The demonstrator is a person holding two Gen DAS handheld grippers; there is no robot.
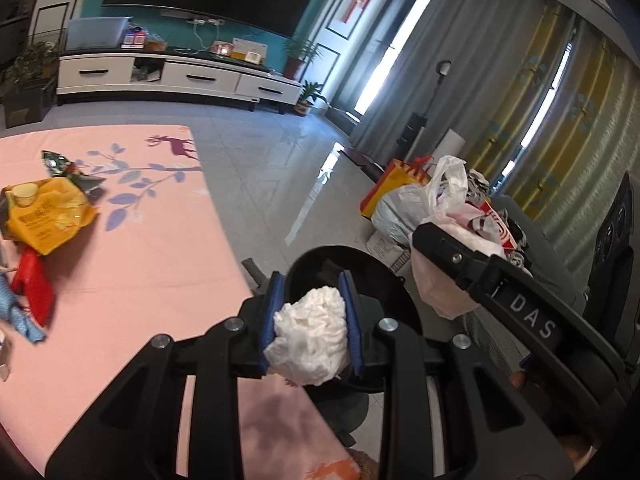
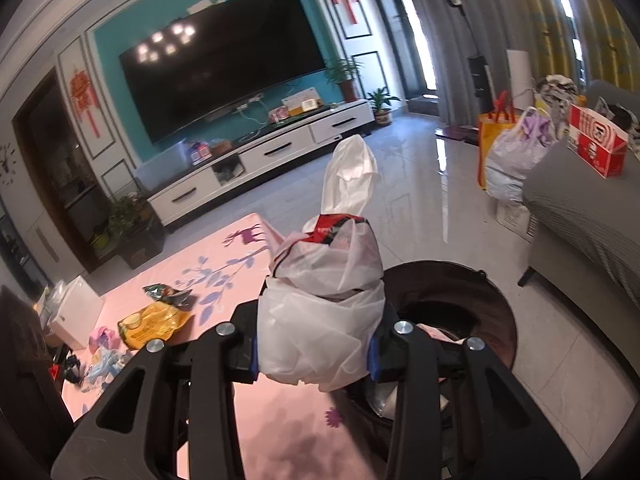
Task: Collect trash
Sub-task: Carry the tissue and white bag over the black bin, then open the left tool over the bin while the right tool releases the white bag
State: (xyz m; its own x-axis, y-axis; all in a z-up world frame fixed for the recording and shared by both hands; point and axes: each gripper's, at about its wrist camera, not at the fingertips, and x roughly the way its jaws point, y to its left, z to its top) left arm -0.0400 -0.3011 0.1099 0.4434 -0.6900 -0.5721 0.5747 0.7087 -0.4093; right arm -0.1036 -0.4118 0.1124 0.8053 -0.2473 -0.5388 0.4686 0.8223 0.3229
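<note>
Fingers of the left gripper (image 1: 310,322), with their blue pads, are clamped nearly shut on a crumpled white tissue wad (image 1: 308,338), which fills the narrow gap between them. The right gripper (image 2: 314,354) has its fingers closed around a bundled translucent white plastic bag with a red-and-black wrapper showing inside (image 2: 328,300); the bag bulges up over the fingers and its loose top sticks upward.

Both loads hang at the near right edge of the pink table cover printed with blue leaves and a purple deer (image 1: 132,280), just above the round black trash bin (image 2: 492,292) that stands on the grey tiled floor beside the table. In the left wrist view the tissue sits over the bin's dark mouth; in the right wrist view the bag is just left of the opening, more over the table edge than over the bin.

The step in hand looks like carrying collected trash to the bin. The next move calls for bringing each load squarely over the opening, then spreading the fingers so it drops inside.

More trash lies at the far left of the table: a yellow snack packet (image 1: 46,212), a green crumpled wrapper (image 1: 56,160) and a red piece (image 1: 34,284).
</note>
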